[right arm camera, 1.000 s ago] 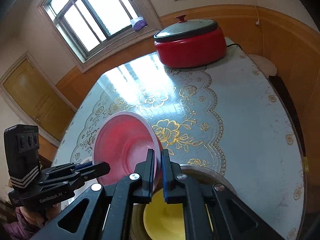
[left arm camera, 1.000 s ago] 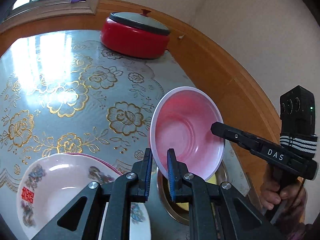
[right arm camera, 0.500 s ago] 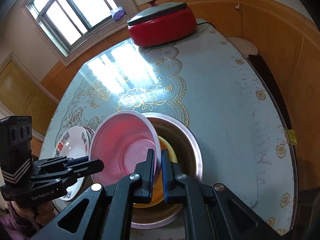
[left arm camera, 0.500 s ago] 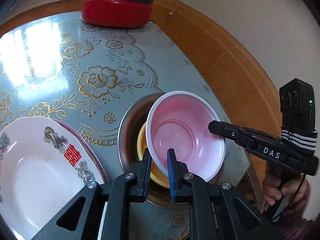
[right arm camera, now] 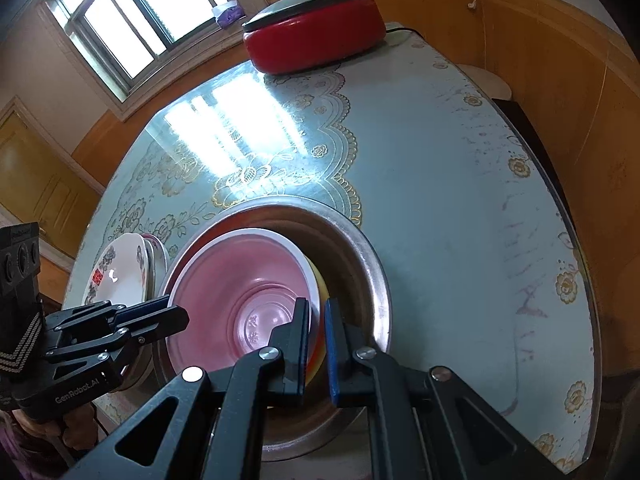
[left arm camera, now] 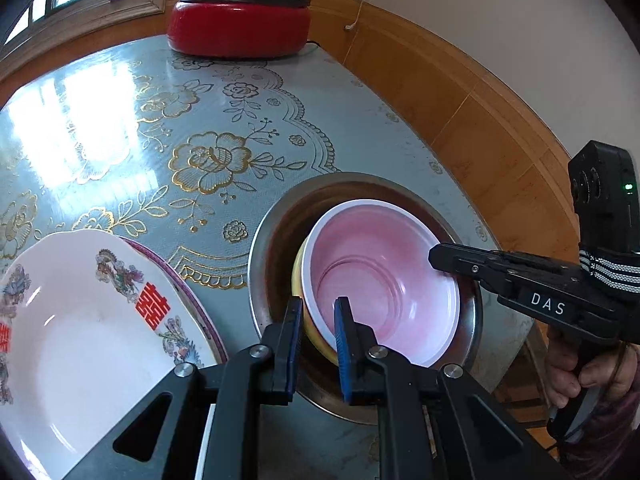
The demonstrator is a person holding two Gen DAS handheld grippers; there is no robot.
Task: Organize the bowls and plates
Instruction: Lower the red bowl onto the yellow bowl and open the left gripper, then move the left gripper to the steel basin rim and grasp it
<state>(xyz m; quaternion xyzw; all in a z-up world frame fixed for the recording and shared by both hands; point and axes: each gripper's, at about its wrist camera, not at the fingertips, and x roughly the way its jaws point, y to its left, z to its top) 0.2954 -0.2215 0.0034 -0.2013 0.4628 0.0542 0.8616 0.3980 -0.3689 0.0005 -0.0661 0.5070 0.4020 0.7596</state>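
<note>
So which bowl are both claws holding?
Find the big metal basin at the near edge of the flowered table. A yellow bowl sits inside it, and the pink bowl with the white rim is on top.

A home dining room: round table (right arm camera: 460, 168) under floral cloth, red electric cooker (left arm camera: 240, 20) at frame top, wood-panelled walls, window (right arm camera: 132, 20) upper left.
</note>
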